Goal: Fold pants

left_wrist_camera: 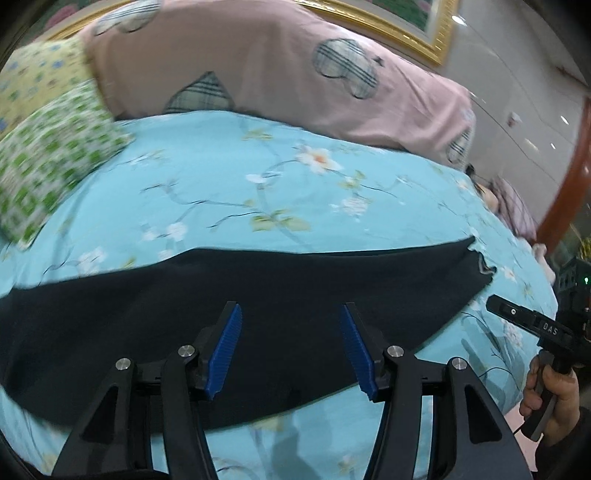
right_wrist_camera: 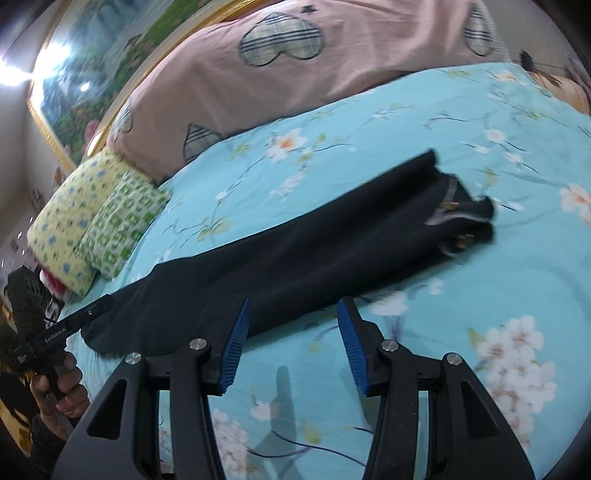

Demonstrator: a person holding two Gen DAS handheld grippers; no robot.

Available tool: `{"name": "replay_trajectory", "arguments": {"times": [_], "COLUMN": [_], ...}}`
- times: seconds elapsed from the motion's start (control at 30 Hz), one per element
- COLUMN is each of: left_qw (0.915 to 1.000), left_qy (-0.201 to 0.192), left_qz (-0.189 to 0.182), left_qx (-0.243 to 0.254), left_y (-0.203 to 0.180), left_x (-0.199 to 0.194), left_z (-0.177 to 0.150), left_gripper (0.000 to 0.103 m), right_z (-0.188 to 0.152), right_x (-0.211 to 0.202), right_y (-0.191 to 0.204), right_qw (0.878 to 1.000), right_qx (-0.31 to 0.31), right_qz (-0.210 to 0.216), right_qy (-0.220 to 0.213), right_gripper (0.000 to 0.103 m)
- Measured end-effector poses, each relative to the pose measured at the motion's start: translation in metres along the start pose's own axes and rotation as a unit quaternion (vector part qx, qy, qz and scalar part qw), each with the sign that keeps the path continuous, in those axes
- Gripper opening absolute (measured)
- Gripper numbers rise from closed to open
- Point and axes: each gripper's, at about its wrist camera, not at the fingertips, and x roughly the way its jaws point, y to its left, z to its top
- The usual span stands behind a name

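Note:
Black pants (left_wrist_camera: 258, 295) lie lengthwise, folded leg on leg, on a light blue flowered bed sheet (left_wrist_camera: 221, 177). In the right wrist view the pants (right_wrist_camera: 295, 251) run from lower left up to the waistband (right_wrist_camera: 458, 218) at the right. My left gripper (left_wrist_camera: 291, 314) is open and empty, hovering over the middle of the pants. My right gripper (right_wrist_camera: 293, 306) is open and empty, above the pants' near edge. The other hand-held gripper shows at the right edge of the left wrist view (left_wrist_camera: 532, 325) and at the left edge of the right wrist view (right_wrist_camera: 59, 328).
A pink quilt with plaid hearts (left_wrist_camera: 258, 62) lies along the far side of the bed. Two green-patterned pillows (right_wrist_camera: 96, 218) sit at the far left. A gold picture frame (left_wrist_camera: 406, 29) hangs on the wall behind.

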Motion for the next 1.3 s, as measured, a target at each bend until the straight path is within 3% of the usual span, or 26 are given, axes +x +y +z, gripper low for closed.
{"name": "replay_trajectory", "arguments": {"times": [0.3,0.43,0.67,1.07,1.1,1.23,1.3], "left_qw": [0.9912,0.9822,0.9635,0.9364,0.9334,0.9246,0.9198], "left_qy": [0.049,0.082,0.133,0.187,0.192,0.211,0.218], "left_qz": [-0.067,-0.109,-0.151,-0.185,-0.184,-0.186,-0.192], "left_qx": [0.103,0.13,0.177,0.233,0.24,0.257,0.264], "left_y": [-0.078,-0.108,-0.153,-0.215,-0.22,-0.238,-0.246], "left_x": [0.055,0.085,0.134,0.201,0.208,0.23,0.238], "left_z": [0.034,0.048,0.068,0.087,0.088,0.09,0.09], "left_gripper": [0.061,0.061,0.061,0.061,0.061,0.057,0.053], "right_z": [0.01,0.014,0.018,0.029,0.029,0.027,0.025], "right_x": [-0.012,-0.013,-0.01,0.004,0.004,0.008,0.009], "right_y": [-0.044,-0.062,-0.086,-0.109,-0.111,-0.121,-0.126], "right_qw": [0.997,0.995,0.991,0.981,0.979,0.976,0.975], "right_qx": [0.061,0.087,0.129,0.187,0.191,0.208,0.214], "right_qz": [-0.031,-0.033,-0.029,-0.013,-0.011,-0.003,0.008], "right_qy": [-0.023,-0.029,-0.035,-0.058,-0.063,-0.062,-0.066], "right_gripper": [0.052,0.052,0.052,0.051,0.049,0.018,0.015]}}
